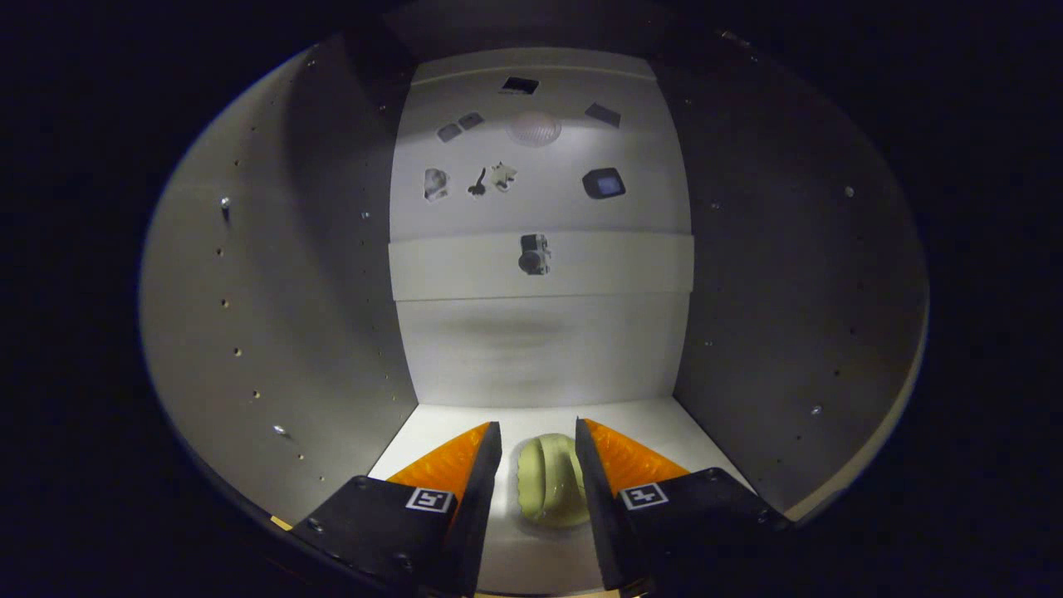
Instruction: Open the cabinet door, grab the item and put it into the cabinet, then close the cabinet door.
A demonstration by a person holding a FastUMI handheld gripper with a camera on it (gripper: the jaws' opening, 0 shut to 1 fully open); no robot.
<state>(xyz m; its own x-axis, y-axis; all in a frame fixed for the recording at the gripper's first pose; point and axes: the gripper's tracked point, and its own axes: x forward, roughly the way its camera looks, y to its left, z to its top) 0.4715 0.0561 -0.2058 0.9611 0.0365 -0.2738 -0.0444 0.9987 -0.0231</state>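
Reaching deep inside the cabinet (274, 316) with gripper (538, 453) parted around the pale item (550, 490) resting on the floor panel, seemingly touching the right finger, risking dragging it out when withdrawing.

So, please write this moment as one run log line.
stage: placing | gripper: fingers around pale item, grip unclear | item: on cabinet floor | door: not yet closed

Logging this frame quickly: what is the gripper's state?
Hand-held gripper: open, its fingers either side of the pale item on the cabinet floor, apparently not pressing it.
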